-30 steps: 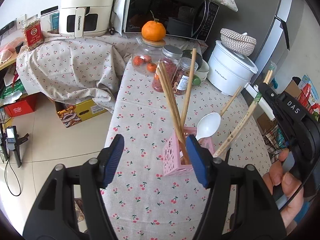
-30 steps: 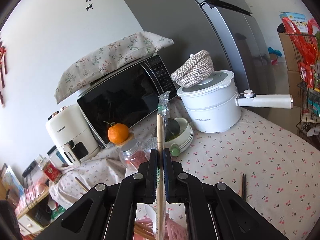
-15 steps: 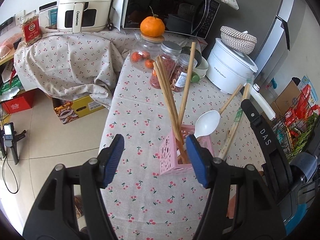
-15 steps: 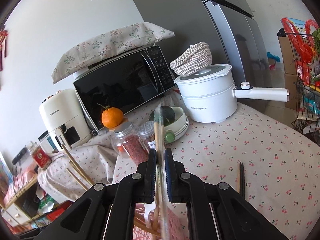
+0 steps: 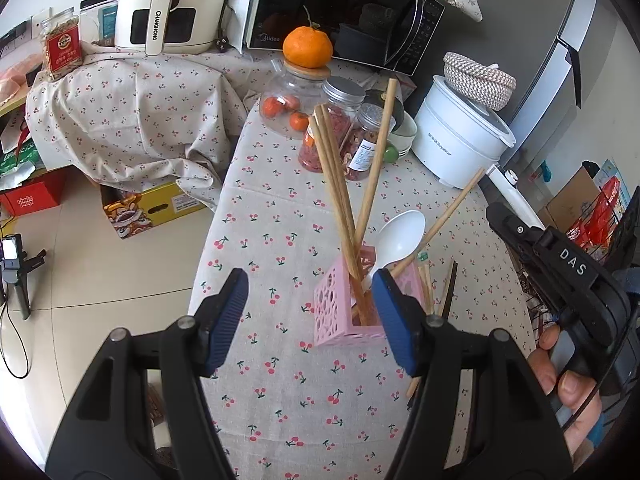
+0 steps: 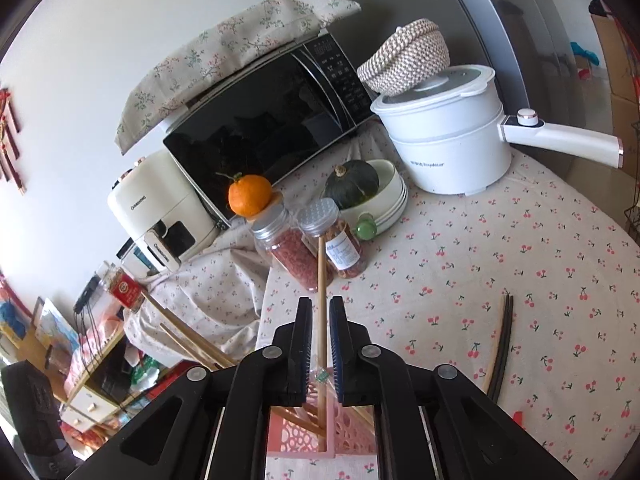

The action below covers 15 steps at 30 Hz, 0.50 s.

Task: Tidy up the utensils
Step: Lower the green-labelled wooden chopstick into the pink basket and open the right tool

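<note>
Cherry-print tablecloth [image 5: 280, 216]; pink holder [image 5: 340, 312]; chopsticks [image 5: 340, 208]

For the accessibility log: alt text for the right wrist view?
Slightly parted tongs straddle a wooden chopstick standing in a pink holder. Dark chopsticks lie on the cherry-print tablecloth; jars, a pot and a microwave behind.

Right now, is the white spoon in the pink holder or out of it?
In. The white spoon stands tilted with its handle down inside the pink holder, bowl up among the chopsticks.
</note>
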### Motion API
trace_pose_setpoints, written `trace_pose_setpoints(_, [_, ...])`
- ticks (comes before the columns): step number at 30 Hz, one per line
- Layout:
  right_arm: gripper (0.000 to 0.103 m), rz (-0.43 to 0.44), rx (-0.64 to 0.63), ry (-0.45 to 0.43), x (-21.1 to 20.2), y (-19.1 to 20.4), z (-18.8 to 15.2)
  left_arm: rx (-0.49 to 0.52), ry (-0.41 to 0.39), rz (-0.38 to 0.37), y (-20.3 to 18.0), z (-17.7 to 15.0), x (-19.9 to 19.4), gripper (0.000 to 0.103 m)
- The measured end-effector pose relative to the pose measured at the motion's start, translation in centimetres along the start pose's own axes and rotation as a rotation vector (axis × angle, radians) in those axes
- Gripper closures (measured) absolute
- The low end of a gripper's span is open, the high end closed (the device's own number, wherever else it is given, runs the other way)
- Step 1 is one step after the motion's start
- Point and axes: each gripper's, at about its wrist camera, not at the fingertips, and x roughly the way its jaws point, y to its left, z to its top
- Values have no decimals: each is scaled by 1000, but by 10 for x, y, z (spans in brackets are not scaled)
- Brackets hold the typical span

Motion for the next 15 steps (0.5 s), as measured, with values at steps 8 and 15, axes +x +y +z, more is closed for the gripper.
trace_pose_setpoints(8, [60, 19, -304, 278, 18, -9, -9, -9, 14, -28, -2, -2, 0, 38])
trace_pose_setpoints(15, [60, 50, -557, 471, 32, -6, -28, -6, 20, -30, -3, -2, 1, 38])
